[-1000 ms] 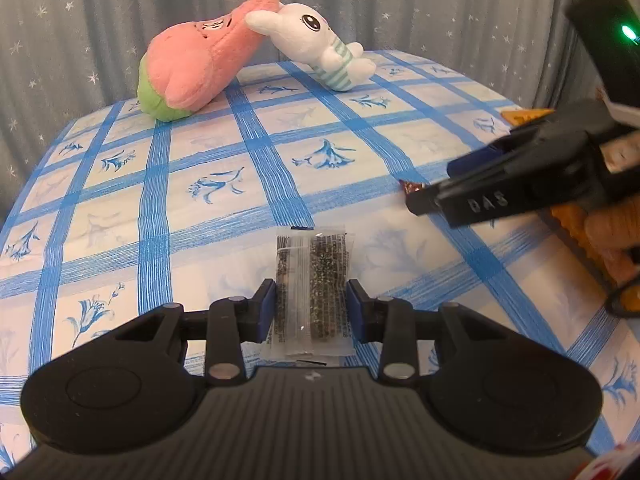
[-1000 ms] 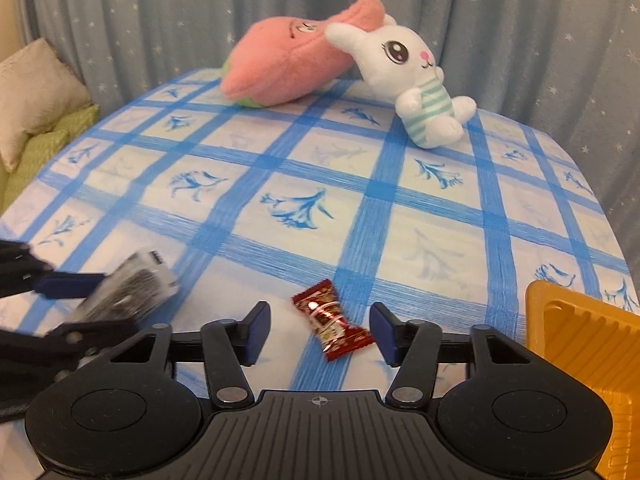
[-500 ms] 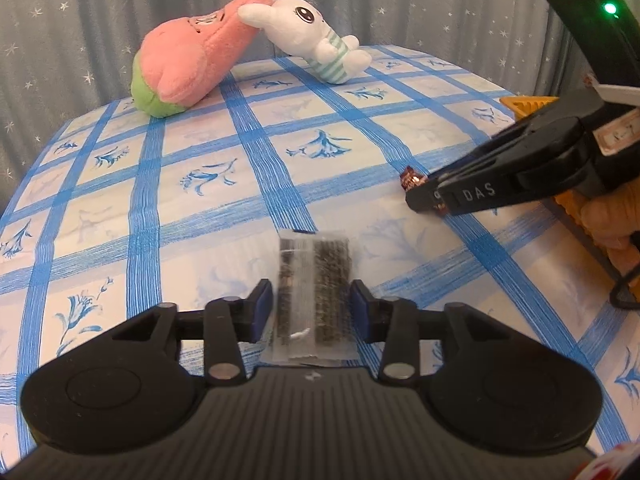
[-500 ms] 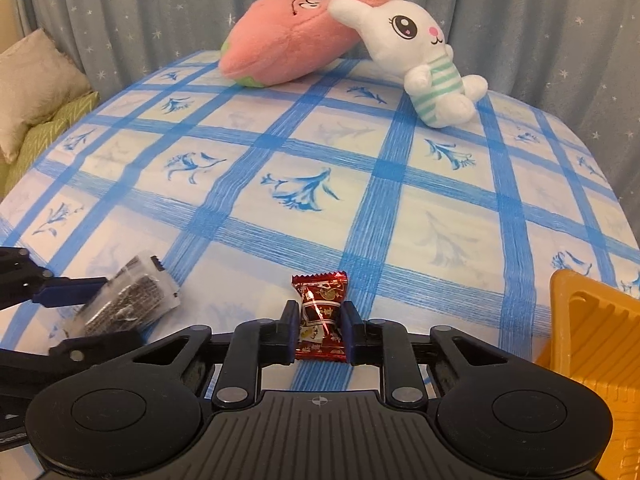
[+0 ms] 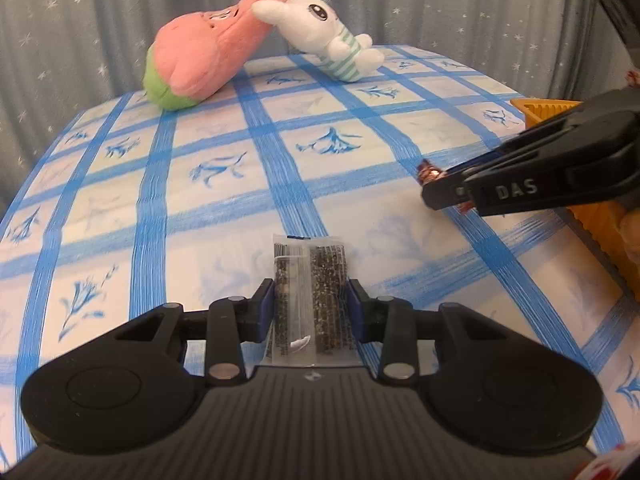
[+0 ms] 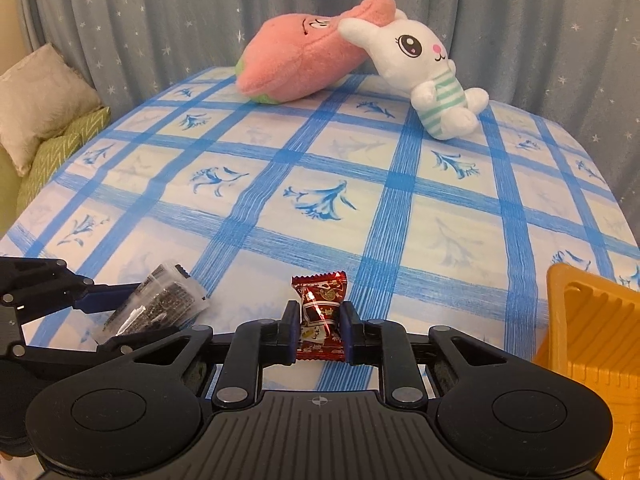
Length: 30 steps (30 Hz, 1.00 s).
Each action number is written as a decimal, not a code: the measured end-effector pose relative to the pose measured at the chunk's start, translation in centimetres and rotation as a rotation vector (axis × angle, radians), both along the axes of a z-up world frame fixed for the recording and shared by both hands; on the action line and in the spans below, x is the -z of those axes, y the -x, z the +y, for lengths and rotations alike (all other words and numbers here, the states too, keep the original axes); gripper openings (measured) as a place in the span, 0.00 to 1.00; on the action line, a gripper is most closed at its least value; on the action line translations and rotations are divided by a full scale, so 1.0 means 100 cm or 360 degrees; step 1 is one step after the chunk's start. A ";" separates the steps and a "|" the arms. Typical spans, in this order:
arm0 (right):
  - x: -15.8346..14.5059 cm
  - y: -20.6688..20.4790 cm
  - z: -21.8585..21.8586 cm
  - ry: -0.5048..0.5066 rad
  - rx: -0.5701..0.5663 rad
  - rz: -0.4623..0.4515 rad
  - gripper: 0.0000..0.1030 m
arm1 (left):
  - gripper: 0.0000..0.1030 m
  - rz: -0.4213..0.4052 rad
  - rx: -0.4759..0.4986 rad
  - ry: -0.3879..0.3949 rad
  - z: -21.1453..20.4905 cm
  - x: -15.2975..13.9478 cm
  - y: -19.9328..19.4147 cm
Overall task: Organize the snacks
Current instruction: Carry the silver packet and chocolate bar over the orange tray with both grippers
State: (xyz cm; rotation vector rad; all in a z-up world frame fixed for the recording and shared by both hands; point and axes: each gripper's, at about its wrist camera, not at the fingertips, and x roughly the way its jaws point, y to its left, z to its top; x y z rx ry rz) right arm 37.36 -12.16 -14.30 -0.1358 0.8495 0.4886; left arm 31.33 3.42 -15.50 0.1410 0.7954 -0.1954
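Black plastic left gripper [image 5: 310, 304] has its jaws closing on the clear rectangular packet of dark seaweed strips [image 5: 310, 300], blue pads pressing both long edges; the packet sits just above the blue-checked tablecloth [image 5: 224, 208]. Beside it the black right gripper [image 6: 319, 322] is clenched on the small red foil-wrapped candy [image 6: 320, 312], pinched at mid-body. Judging by the task, both snacks go to the orange ribbed plastic tray [image 6: 592, 340] at the right edge. To do it well, I would keep both grips firm, lift clear of the cloth before moving sideways, and carry the candy over first, since its gripper is nearer the tray. Count: two grippers, two snacks, one tray. Farther back lie two soft toys, one pink plush [image 6: 304, 64] and one white rabbit plush [image 6: 424, 76], touching each other
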 end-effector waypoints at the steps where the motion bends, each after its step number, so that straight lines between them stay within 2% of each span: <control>1: -0.001 0.003 -0.002 -0.0008 0.0008 0.0001 0.21 | 0.33 0.0005 -0.0008 0.0003 0.000 -0.001 0.003; 13: -0.033 0.068 -0.029 -0.0148 0.0072 -0.0033 0.20 | 0.33 -0.0066 -0.0096 0.0129 -0.022 -0.040 0.064; 20: -0.051 0.125 -0.057 -0.0172 0.0117 -0.0097 0.20 | 0.33 -0.0040 -0.0177 0.0230 -0.041 -0.048 0.113; 30: -0.062 0.206 -0.105 -0.0196 0.0186 -0.0148 0.20 | 0.33 -0.0023 -0.0195 0.0273 -0.067 -0.060 0.166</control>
